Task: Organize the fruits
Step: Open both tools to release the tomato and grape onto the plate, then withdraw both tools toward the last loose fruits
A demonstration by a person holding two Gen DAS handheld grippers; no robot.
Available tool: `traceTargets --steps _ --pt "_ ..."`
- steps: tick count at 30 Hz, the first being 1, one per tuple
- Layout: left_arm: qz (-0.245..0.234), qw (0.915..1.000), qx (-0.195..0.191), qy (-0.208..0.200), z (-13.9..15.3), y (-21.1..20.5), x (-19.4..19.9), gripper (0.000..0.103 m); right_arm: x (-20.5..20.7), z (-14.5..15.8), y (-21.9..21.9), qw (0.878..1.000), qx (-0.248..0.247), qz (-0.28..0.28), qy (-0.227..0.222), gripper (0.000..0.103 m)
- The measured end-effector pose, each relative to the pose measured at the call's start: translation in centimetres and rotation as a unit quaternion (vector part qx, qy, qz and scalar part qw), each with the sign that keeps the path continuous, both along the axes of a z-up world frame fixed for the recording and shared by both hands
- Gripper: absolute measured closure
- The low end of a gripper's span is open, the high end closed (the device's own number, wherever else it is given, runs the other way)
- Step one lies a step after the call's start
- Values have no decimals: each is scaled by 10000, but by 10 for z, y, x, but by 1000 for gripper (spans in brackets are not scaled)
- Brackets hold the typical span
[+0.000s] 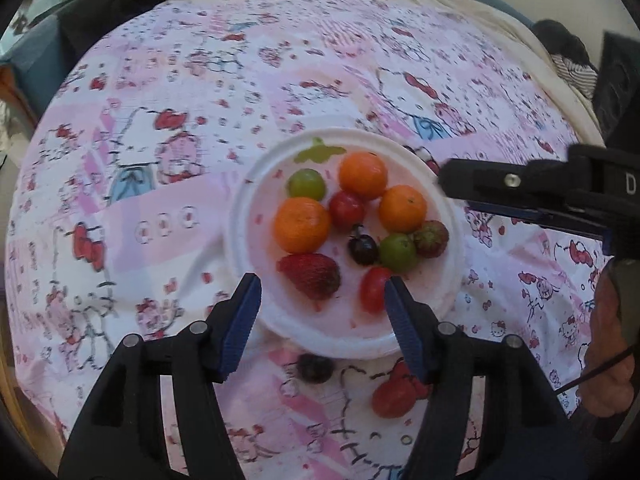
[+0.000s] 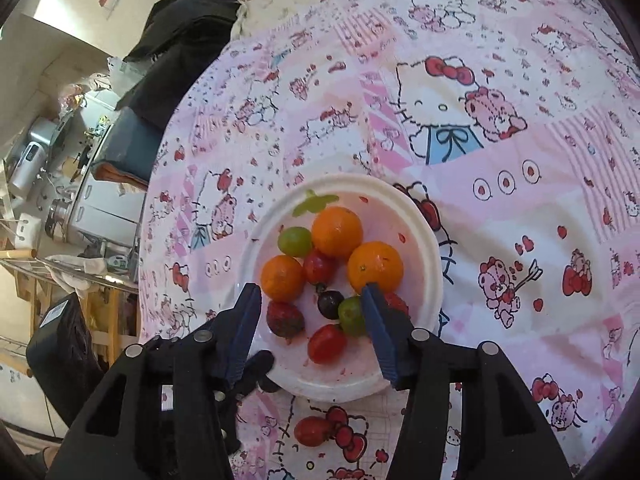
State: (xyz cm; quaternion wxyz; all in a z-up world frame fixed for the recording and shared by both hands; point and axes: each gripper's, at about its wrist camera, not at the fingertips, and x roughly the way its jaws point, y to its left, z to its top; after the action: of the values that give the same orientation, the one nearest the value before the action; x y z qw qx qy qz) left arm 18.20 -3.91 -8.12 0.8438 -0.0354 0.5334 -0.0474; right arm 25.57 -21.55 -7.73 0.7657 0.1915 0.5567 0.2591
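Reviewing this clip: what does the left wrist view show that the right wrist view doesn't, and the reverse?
Only the left wrist view shows the dark grape lying on the cloth just off the plate, and the right claw reaching in from the side. Only the right wrist view shows the cluttered shelves beyond the table edge. Both show the white plate with three oranges, and a red tomato on the cloth near the plate.

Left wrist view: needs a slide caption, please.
Open left gripper hovers over a white plate of mixed fruit; two fruits lie off it.
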Motion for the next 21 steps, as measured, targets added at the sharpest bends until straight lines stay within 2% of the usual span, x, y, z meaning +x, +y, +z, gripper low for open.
traceTargets --steps 11,16,21 --pt "724 9972 -134 -114 20 46 -30 43 -32 23 -6 9997 -77 -20 -225 47" --pt "808 9965 -107 -199 29 53 -49 43 -51 28 -10 9994 -167 -12 -311 47" --pt "833 9961 -14 -277 35 56 -69 43 -69 19 -13 9999 -39 -83 -125 47"
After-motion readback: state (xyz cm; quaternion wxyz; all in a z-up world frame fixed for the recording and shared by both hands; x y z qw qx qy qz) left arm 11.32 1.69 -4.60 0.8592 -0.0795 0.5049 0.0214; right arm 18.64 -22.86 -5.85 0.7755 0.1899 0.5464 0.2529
